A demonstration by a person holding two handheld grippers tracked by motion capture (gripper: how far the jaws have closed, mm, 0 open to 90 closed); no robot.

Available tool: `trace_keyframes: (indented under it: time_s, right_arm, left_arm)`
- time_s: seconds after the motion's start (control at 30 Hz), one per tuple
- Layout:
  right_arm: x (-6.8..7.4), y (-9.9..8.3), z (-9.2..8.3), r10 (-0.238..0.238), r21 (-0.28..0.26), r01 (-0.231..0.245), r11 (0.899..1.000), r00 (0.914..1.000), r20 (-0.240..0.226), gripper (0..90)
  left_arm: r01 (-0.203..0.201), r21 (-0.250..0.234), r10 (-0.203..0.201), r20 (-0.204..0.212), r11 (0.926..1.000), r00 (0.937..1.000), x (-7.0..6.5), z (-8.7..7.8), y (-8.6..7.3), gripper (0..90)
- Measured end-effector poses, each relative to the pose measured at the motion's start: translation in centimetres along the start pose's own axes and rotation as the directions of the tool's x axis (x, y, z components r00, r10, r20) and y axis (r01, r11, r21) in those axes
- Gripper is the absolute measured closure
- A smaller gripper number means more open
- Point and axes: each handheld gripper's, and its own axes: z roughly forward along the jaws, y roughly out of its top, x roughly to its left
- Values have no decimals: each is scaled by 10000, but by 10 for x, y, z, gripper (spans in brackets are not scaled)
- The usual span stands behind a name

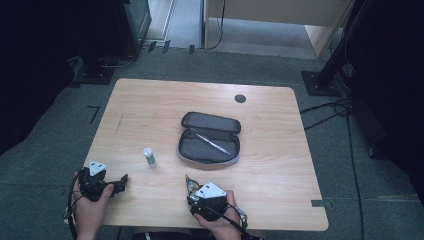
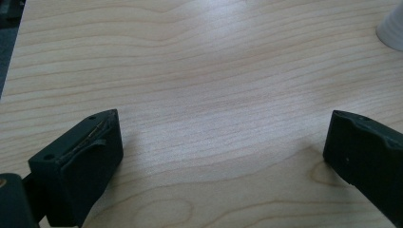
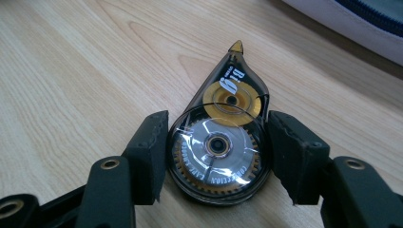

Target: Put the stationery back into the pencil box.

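A wooden table (image 1: 150,100) is seen from above, with a person's two forearms entering at its near edge, each hand holding a two-jaw gripper. The right gripper (image 3: 216,152) is closed around a correction tape dispenser (image 3: 221,147), a teardrop-shaped clear case with gold and silver wheels inside. Its round body is clamped between the two black pads, one at each flank, while it lies flat on the wood. Its long axis is directed straight away from the gripper, the pointed gold tip leading, toward an open grey pencil case (image 1: 210,140) that lies just beyond it, toward the middle of the table. A silver pen (image 1: 212,143) is seen inside the case (the lid is folded back, so the lower half is exposed). The right hand is judged the nearer one to the case, so a short forward carry would probably place the dispenser inside.

The left gripper (image 2: 223,137) is held wide apart over bare wood at the near left, with nothing between its jaws. A small white tube with a green band (image 1: 149,157) is standing between it and the case.
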Motion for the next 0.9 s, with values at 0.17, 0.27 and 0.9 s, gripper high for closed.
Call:
trace_keyframes:
  time_s: [0.17,0.27,0.9]
  right_arm:
    - [-5,3,-4,-90,38,91,10000,9999,-102,419]
    - [-8,5,-9,-172,-42,172,9998,9997,-180,418]
    - [-44,34,-36,-227,-658,211,9976,9995,-236,418]
  left_arm:
    - [3,0,-3,0,10000,10000,0,0,0,0]
    - [1,1,-1,0,10000,10000,0,0,0,0]
    - [-2,4,2,1,10000,10000,0,0,0,0]
